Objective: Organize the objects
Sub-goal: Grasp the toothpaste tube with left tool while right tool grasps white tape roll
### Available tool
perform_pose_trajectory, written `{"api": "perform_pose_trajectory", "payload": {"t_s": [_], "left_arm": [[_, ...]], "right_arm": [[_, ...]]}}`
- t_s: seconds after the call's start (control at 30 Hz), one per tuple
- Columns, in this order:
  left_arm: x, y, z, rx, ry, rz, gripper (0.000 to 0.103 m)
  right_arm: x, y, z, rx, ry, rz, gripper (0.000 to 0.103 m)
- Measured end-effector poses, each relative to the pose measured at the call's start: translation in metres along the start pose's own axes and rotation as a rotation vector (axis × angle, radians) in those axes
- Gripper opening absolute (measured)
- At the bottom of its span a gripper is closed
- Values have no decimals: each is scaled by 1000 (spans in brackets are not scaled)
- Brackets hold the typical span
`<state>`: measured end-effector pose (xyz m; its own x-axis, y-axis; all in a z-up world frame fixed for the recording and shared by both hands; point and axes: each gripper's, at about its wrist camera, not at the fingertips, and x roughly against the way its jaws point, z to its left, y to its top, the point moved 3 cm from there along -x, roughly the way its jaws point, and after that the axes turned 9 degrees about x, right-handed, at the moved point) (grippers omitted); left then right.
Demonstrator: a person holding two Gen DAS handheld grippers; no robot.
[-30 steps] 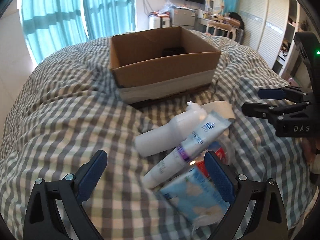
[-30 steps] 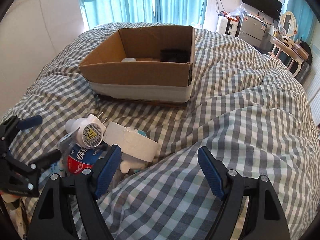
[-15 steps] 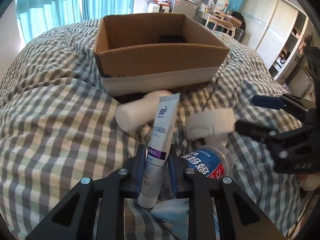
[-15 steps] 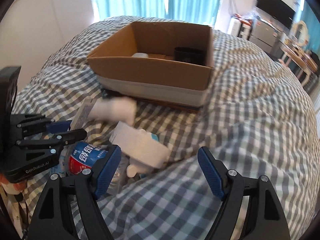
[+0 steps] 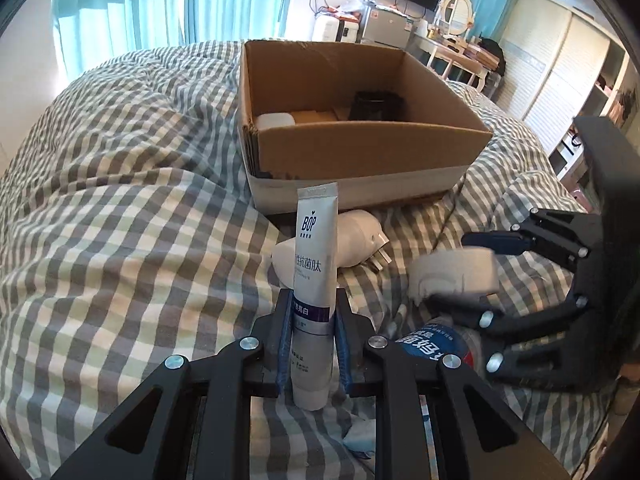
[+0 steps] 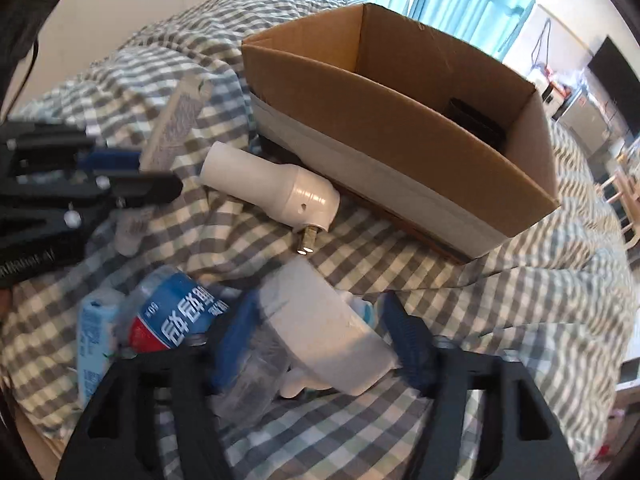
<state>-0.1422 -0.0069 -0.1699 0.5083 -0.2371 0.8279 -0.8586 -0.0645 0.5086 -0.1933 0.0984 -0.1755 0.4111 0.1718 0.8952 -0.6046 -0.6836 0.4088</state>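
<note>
My left gripper [image 5: 313, 320] is shut on a white BOP toothpaste tube [image 5: 314, 264], held upright in front of the open cardboard box [image 5: 372, 148]. My right gripper [image 6: 320, 332] has its jaws around a white block-shaped object [image 6: 324, 332], touching both sides; from the left wrist view it [image 5: 456, 276] sits between the right gripper's fingers [image 5: 492, 240]. A white plug-in device [image 6: 272, 188] lies before the box. A water bottle with a blue and red label [image 6: 176, 316] lies beside the block. The box holds a black item [image 5: 376, 106] and a white item [image 5: 275, 121].
All lies on a bed with a grey checked duvet [image 5: 120, 220]. A light blue tissue pack [image 6: 94, 340] lies left of the bottle. Curtains, a dresser and wardrobes stand behind the bed.
My left gripper closed on the toothpaste tube and raised it upright. My right gripper moved down to the pile and closed around the white block.
</note>
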Motion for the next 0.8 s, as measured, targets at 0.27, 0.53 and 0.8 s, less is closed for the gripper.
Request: {"api": "perform_pose_trajectory", "payload": {"t_s": [0.27,0.53,0.8], "left_arm": [[4,-1,-2,3,3,-11,19],[33,9,-12,-5,-1,-77,19],[68,26,-26,-13,-6,-167,19]], "right_arm": [[33,-6,-31,-161,4,-116,29],[80,1,-39,-205,-68,-210,29],[118,5,-28,-176,-137,-268,29]]}}
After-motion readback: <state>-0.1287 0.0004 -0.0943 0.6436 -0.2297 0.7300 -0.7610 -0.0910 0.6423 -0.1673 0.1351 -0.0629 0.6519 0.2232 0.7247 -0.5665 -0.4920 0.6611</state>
